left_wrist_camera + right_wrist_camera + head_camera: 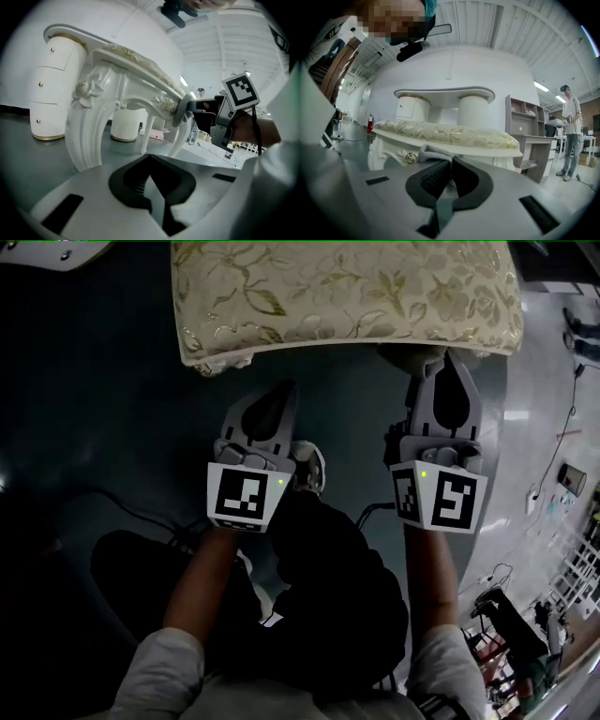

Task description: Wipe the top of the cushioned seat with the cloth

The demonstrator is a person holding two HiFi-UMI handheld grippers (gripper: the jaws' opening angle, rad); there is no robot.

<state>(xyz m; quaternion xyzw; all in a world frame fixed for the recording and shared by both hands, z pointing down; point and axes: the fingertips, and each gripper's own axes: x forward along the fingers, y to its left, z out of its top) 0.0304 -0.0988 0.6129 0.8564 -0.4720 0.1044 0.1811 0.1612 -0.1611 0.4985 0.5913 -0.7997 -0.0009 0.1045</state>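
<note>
The cushioned seat [347, 287] has a gold floral top on a white carved frame [117, 93] and lies across the top of the head view. My right gripper [448, 357] is at the seat's front edge near its right end, shut on a grey cloth [433, 152]. The cloth [183, 110] bunches against the frame just below the cushion [445, 132]. My left gripper [281, 388] hangs shut with nothing in it, short of the seat's front edge and left of the right gripper. In the left gripper view its jaws [150, 157] point at the seat's carved leg.
A white dressing table [445, 96] on round pedestals stands behind the seat. A grey shelf unit [525, 117] is to its right, and a person [571, 131] stands farther right. Cables [141, 517] lie on the dark floor at my left.
</note>
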